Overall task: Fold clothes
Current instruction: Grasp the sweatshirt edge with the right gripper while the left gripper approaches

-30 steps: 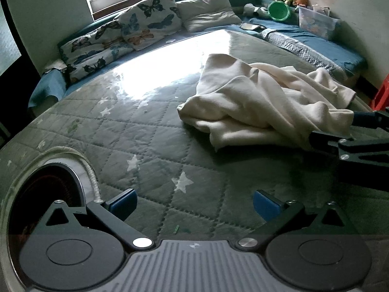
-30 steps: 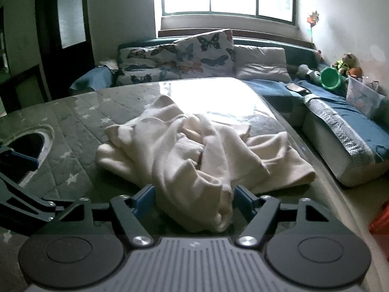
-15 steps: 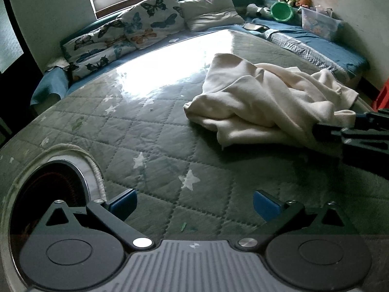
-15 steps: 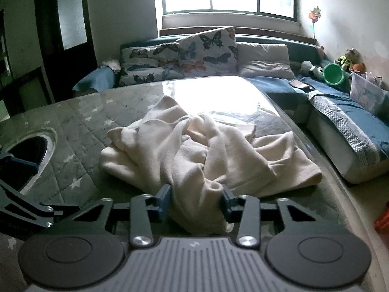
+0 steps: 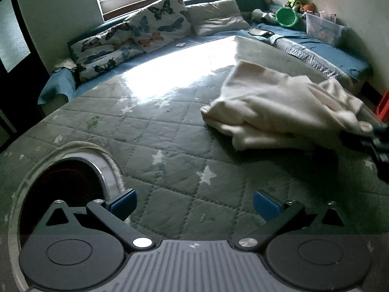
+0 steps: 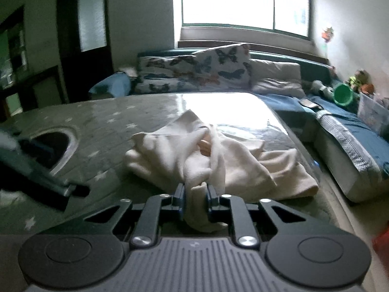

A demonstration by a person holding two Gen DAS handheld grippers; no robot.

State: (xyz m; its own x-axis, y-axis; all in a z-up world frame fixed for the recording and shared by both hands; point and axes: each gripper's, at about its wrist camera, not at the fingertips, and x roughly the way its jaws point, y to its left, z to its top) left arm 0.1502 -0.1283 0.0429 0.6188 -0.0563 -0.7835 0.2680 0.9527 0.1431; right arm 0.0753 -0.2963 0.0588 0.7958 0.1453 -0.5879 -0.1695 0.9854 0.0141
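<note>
A bright window lights a small room where a grey-green quilted cover with pale stars lies over a wide flat surface, glare washing out its far end. A round opening with a light rim is cut into the cover at its near left corner. Behind it runs a low blue-covered couch that turns the corner along the right wall, with butterfly-print cushions and a plain beige pillow against the back, and a green plastic bucket, a clear storage box and soft toys in the far right corner. A dark door with a frosted pane stands at the left.

A cream fleece garment lies crumpled on the right half of the cover, well apart from the round opening. The right gripper has its fingers closing on a bunched fold at the garment's near edge; the cloth fills the narrow gap and the blue pads press it from both sides, with the fold drawn up from the heap toward the fingers. The left gripper hangs over bare quilt just beside the opening, its fingers spread wide with nothing between them, clear of the garment.
</note>
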